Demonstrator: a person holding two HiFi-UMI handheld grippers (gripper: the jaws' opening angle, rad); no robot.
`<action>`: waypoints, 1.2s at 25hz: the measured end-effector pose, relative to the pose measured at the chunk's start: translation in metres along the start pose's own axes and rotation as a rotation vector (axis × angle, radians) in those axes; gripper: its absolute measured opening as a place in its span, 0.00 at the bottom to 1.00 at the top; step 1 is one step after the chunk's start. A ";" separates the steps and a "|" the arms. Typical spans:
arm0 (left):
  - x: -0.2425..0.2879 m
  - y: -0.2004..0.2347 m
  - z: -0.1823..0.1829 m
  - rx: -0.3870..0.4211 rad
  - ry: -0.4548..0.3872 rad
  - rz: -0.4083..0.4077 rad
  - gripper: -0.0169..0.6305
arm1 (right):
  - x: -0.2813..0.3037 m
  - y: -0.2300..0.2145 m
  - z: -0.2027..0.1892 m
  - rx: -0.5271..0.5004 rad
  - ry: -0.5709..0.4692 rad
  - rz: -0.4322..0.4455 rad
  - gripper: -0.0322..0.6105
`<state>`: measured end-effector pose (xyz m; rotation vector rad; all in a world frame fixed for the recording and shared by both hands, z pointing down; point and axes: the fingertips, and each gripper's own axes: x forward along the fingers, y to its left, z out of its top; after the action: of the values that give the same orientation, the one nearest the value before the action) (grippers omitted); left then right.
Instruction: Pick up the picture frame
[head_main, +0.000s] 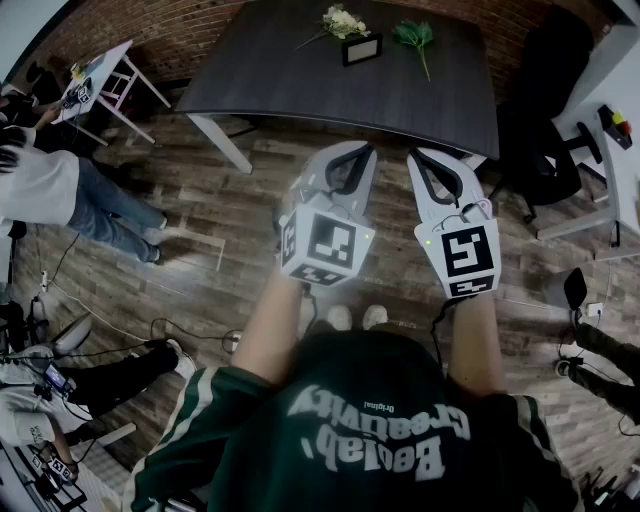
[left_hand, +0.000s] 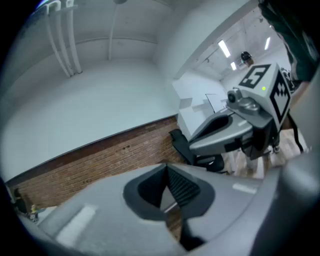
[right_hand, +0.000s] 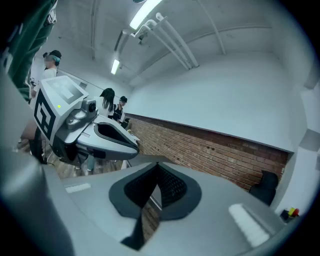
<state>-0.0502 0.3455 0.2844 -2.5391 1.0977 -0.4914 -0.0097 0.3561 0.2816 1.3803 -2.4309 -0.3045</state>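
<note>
Both the left gripper (head_main: 355, 148) and right gripper (head_main: 426, 154) have fingers together, empty, well apart from the small dark picture frame (head_main: 361, 49) upright on the desk (head_main: 300, 80), probably light, stiff, breakable, best pinched by its top edge.

dark table (head_main: 300, 85) (white flowers (head_main: 343, 20), green sprig (head_main: 413, 34) on top), black chair (head_main: 548, 120) beside
</note>
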 end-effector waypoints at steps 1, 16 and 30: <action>0.000 0.001 0.000 0.000 0.001 0.000 0.03 | 0.001 0.001 0.001 -0.002 0.001 0.001 0.06; 0.000 0.011 -0.005 0.008 0.006 0.003 0.03 | 0.013 0.008 0.003 -0.013 0.011 0.028 0.06; -0.005 0.019 -0.007 0.029 -0.015 -0.006 0.03 | 0.022 0.019 0.004 -0.038 0.015 0.048 0.06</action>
<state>-0.0681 0.3360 0.2818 -2.5176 1.0708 -0.4856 -0.0369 0.3475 0.2886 1.3019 -2.4292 -0.3265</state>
